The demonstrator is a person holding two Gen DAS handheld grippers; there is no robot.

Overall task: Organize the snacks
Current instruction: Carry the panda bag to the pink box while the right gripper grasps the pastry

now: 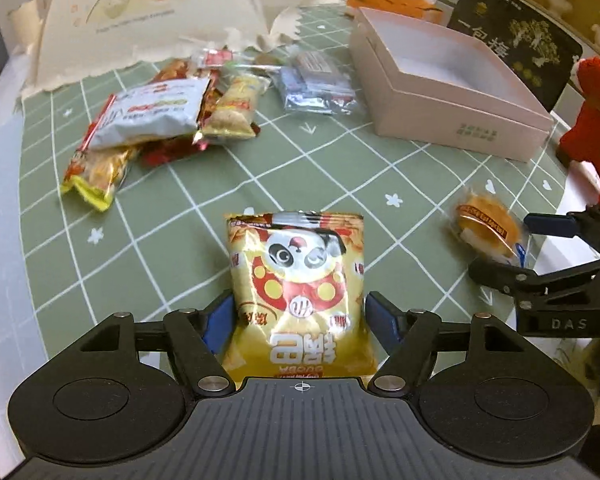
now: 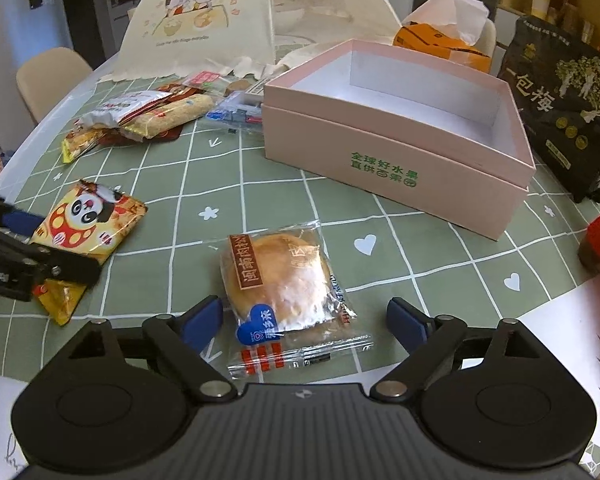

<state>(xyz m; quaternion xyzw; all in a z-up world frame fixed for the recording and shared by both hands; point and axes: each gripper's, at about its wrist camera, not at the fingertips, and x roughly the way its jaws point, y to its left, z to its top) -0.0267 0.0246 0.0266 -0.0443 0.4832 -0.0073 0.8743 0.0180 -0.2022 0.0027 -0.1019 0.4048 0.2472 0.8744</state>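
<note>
**Two grippers, two snacks, both sets of jaws wide**

In the left wrist view, the left gripper [image 1: 300, 312] straddles the shiny gold panda-print snack bag [image 1: 298, 284] at lower centre; its blue pads flank the bag's edges, jaws apart, whether they touch it I cannot tell. In the right wrist view, the right gripper [image 2: 304, 316] frames the round golden bun in a clear plastic wrapper [image 2: 284, 284], lying flat at lower centre, pads clear on both sides. The empty pale pink cardboard box [image 2: 400, 152] sits upper right on the green grid-patterned tablecloth [image 2: 220, 184]. A heap of mixed snack packets [image 2: 140, 120] lies upper left.
</note>
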